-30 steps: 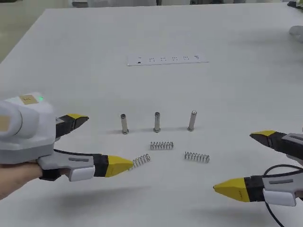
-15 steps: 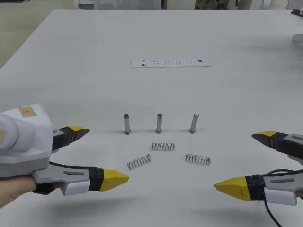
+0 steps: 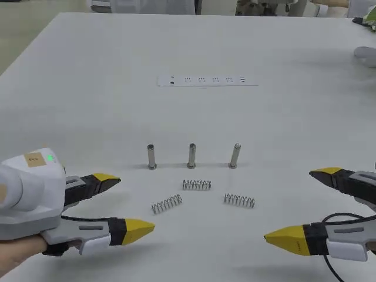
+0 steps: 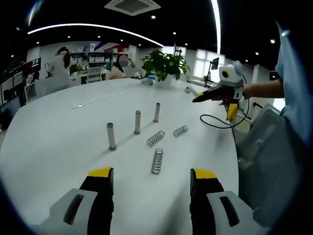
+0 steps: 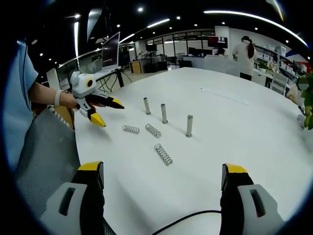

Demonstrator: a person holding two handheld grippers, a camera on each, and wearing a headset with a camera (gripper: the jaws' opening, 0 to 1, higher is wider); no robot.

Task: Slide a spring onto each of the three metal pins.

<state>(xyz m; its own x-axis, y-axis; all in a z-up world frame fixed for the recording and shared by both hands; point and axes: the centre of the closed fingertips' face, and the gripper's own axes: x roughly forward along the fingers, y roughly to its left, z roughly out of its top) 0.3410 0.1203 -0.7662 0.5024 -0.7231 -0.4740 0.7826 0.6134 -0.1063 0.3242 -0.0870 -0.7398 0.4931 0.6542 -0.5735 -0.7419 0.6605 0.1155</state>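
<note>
The desk point(image 3: 88, 88) is smooth, flat and bare around the work. Nothing on it stops a round part from rolling, so a nudged spring can travel out of reach. A jaw tip driven down onto this hard surface is likely to skid.

The left gripper point(image 3: 137, 202) and the right gripper point(image 3: 287, 204) hover above the desk, jaws spread wide and empty. All task parts lie ahead of the jaw tips, between the two grippers. If both advance together into this small area, the jaws can collide. Work one side at a time.

Three pins stand upright in a row beyond the springs: left pin point(image 3: 151, 157), middle pin point(image 3: 191, 155), right pin point(image 3: 235, 155). All are bare. Whether they are fixed to the desk cannot be determined. If loose, a pin can topple when a jaw brushes it or when a spring is pushed on off-axis.

Three springs lie on their sides, well short of the pins. The left spring point(image 3: 167, 204) lies just ahead of the left jaws, in line with their gap. The right spring point(image 3: 239, 200) lies ahead of the right jaws. The middle spring point(image 3: 196, 185) lies farther ahead, nearest the middle pin. Clenching too hard can crush the coils or eject the spring sideways. A tilted spring end will probably snag on the pin top instead of sliding down.
</note>
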